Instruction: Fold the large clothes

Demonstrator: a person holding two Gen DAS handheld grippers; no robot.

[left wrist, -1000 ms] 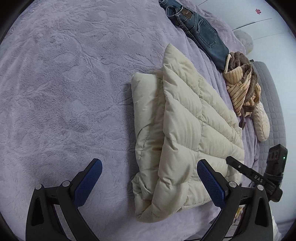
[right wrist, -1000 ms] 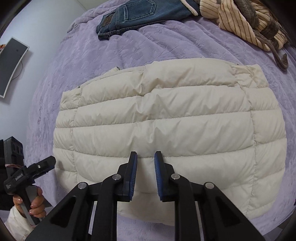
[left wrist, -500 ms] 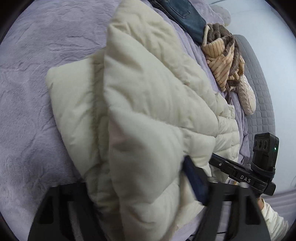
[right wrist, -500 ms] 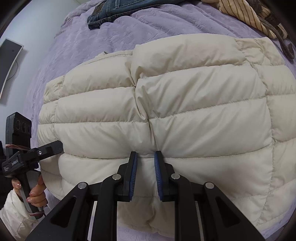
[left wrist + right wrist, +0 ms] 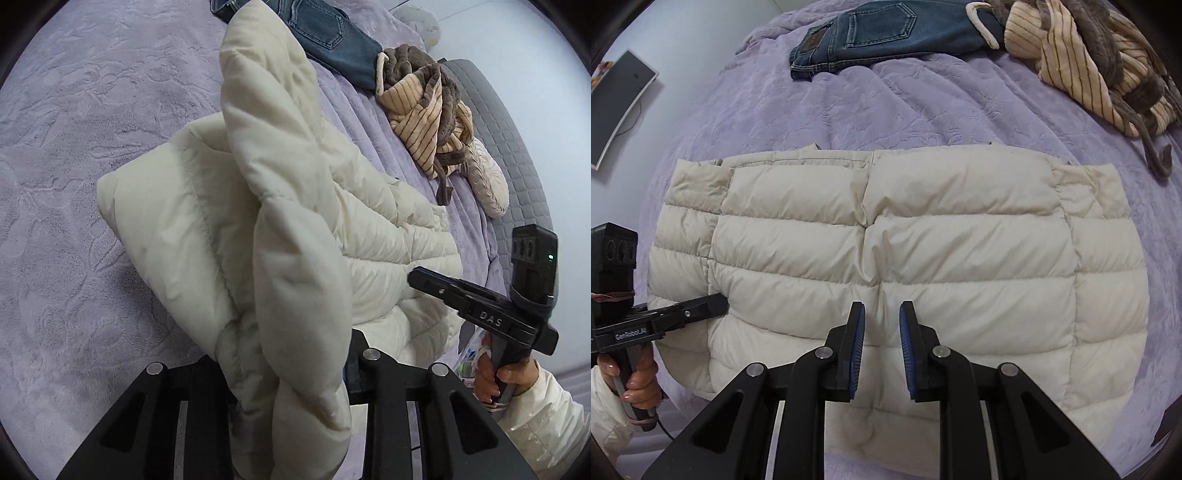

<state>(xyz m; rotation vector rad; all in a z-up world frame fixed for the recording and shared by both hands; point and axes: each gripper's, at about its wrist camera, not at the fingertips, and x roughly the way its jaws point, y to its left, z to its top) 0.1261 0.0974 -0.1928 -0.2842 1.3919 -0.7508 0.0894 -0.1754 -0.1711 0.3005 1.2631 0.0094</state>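
We read two markings, both on the handheld grippers. In the left wrist view, the black body of the right gripper carries the raised letters "DAS". In the right wrist view, the black body of the left gripper carries the white lettering "GenRobot.AI". We also see a brown patch on the waistband of the jeans, but we cannot read its print

The left gripper has closed on and lifted the jacket edge.
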